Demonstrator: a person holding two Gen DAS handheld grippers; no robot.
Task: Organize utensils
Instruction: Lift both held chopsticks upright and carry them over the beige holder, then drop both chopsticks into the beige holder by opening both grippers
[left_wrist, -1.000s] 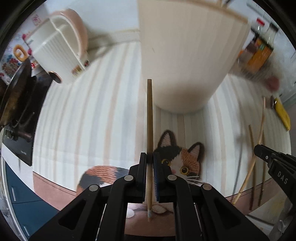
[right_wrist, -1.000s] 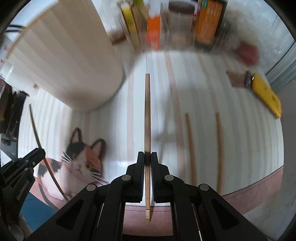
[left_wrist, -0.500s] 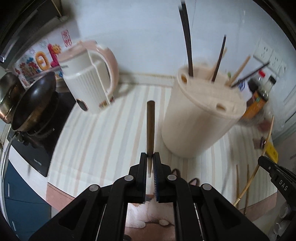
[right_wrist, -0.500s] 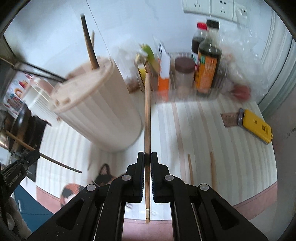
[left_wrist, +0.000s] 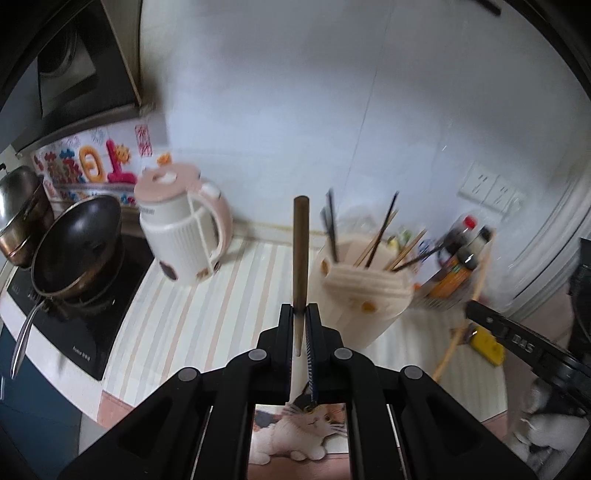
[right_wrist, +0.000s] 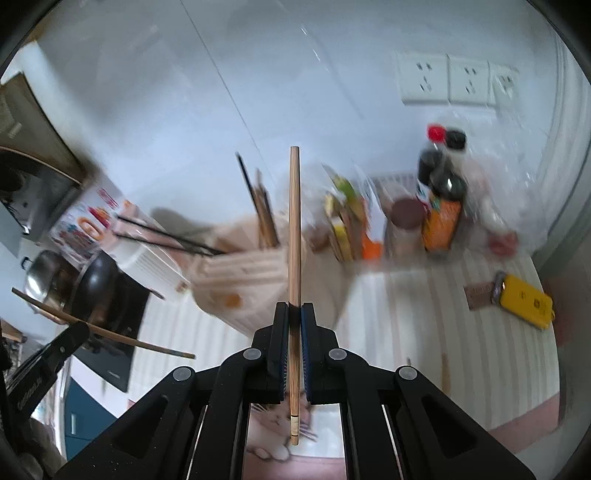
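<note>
Wooden chopsticks (left_wrist: 300, 254) (right_wrist: 294, 236) sit clenched in your left gripper (left_wrist: 300, 314) and right gripper (right_wrist: 294, 312), ready for the cream ribbed plastic holder (left_wrist: 364, 295) at two o'clock.

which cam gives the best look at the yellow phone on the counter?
Right wrist view: the yellow phone lies in full, fairly sharp, on the striped counter at the right. In the left wrist view only a blurred part of it shows, low at the right, with the right tool's black frame crossing in front of it.
</note>
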